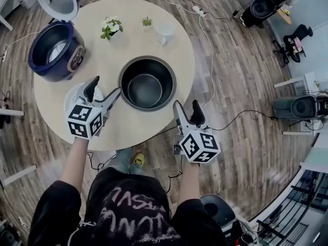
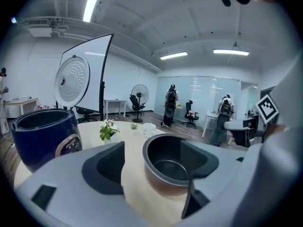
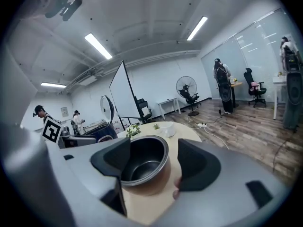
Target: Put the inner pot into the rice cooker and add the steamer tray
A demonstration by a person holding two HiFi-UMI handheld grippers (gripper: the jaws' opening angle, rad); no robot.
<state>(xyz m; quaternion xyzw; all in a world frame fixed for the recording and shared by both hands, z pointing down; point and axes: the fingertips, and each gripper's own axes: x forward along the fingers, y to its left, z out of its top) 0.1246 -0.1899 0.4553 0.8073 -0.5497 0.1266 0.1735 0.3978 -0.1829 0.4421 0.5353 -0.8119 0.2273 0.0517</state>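
1. Both claws hang released, empty: left gripper and right gripper flank the inner pot, not touching it.
2. I see it mid round table — rice cooker open, far left.
3. Potted plant and white cup stand beyond.

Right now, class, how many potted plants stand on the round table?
2. The larger plant stands beside the rice cooker; the smaller plant stands between it and the white cup. None appears hidden.
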